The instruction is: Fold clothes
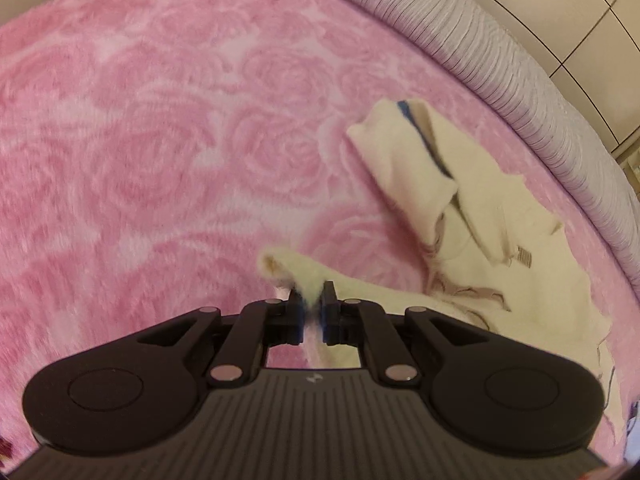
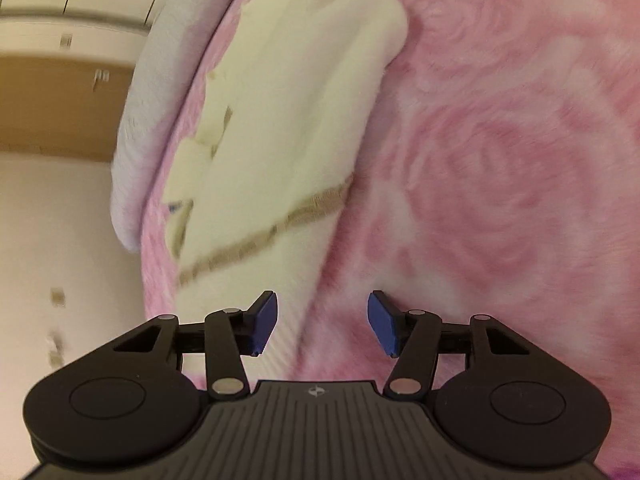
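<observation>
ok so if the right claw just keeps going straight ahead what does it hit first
Most likely the cream garment's edge lying on the pink blanket, just ahead of the open right claw; depth is blurry.

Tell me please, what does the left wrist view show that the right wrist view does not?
Only the left wrist view shows the left gripper, its jaws shut on a lifted part of the cream garment, and a blue stripe on it. Only the right wrist view shows the right gripper, jaws open and empty, and a tan band. Both show the garment and the pink rose blanket.
</observation>
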### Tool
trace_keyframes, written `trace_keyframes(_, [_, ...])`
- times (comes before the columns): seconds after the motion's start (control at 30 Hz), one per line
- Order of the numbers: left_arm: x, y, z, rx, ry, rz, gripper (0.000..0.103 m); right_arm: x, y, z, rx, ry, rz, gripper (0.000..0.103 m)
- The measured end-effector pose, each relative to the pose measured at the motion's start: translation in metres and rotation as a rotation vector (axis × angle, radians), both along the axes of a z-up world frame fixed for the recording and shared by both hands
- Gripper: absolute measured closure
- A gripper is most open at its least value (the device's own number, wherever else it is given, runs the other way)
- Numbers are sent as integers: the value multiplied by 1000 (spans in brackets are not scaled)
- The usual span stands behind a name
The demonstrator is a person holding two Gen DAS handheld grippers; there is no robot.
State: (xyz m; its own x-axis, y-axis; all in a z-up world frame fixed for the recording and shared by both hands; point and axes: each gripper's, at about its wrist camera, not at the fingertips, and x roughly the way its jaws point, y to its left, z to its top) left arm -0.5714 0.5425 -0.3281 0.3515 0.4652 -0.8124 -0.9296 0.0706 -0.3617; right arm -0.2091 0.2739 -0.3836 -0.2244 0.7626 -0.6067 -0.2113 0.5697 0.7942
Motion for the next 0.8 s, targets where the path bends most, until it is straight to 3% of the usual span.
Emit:
trace_keyframes(0.07, [-4,0,-6,-18,-14,4,98,0,7,-8,24,40,-56,48])
trace_keyframes(0.13, [-7,-3,-5,-28,-30,0,98,3,14,-12,20,47,-72,94])
trace_keyframes(0.2, [-9,-7,-1,-39,-53,-7,98,9,20,-7,2,25,-51,96])
trace_keyframes(0.27, [-14,-16,8,-58,-95,-23,98,17,18,19,49,-48,-32,96])
trace_keyframes(0.4, [-22,-52,35,-151,-238,-96,98,36,-4,98,84,-166,-10,97])
trace_keyframes(0.47, [-23,-83,50,-229,-315,-169,98,40,-26,146,21,-276,40,96])
trace_keyframes(0.53, [-20,-118,54,-332,-342,-239,96,35,-42,187,-141,-472,138,92])
trace_keyframes(0.57, [-18,-138,49,-399,-317,-259,95,31,-48,196,-231,-555,193,72])
trace_keyframes(0.6, [-17,-156,44,-455,-289,-269,94,29,-54,190,-302,-579,231,36])
trace_keyframes(0.63, [-19,-173,35,-499,-254,-262,93,27,-60,184,-374,-602,269,23])
trace_keyframes(0.67, [-22,-189,25,-537,-216,-245,93,26,-68,177,-439,-611,296,26])
trace_keyframes(0.73, [-29,-209,10,-568,-182,-186,93,41,-97,147,-479,-471,231,31])
trace_keyframes(0.8, [-34,-214,3,-528,-193,-130,89,60,-131,116,-485,-305,117,31])
